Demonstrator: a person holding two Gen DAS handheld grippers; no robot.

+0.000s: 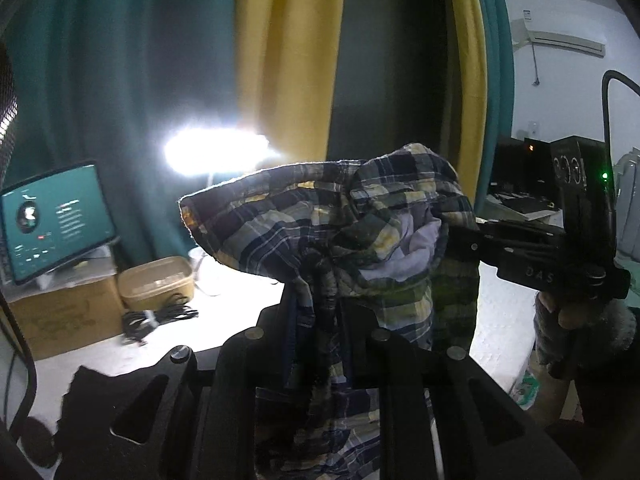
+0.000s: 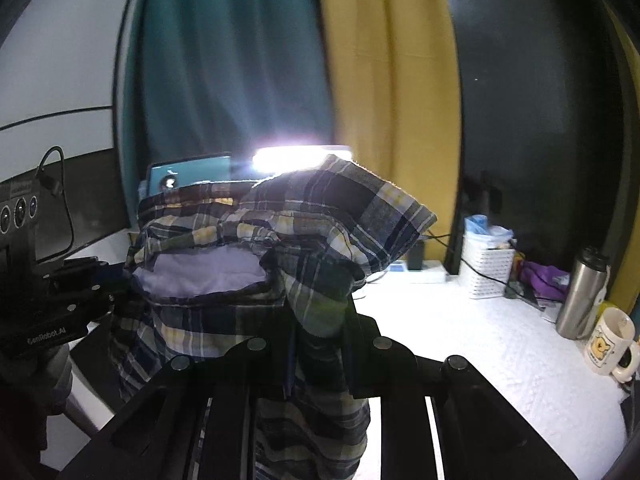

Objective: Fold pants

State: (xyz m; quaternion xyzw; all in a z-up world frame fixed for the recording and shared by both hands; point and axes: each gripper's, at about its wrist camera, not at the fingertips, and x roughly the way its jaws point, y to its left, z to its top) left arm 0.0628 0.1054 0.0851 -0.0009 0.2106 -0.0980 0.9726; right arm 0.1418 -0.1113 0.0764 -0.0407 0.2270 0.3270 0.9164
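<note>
Left wrist view: left gripper [image 1: 326, 320] clamped on bunched plaid pants [image 1: 304, 216], cloth pinched between its fingers and hanging below them. Pants held up in the air above the white tabletop [image 1: 500, 320], waistband spread ahead of the gripper. Right gripper [image 1: 456, 236] comes in from the right, closed on the far edge of the same pants. Monitor [image 1: 56, 220], cardboard box [image 1: 64, 320] and cable bundle [image 1: 160, 318] sit left of the gripper. Right wrist view: right gripper [image 2: 320, 340] shut on pants [image 2: 320, 216], white inner lining showing. Steel flask [image 2: 582, 292] and mug [image 2: 610, 344] stand right of it.
</note>
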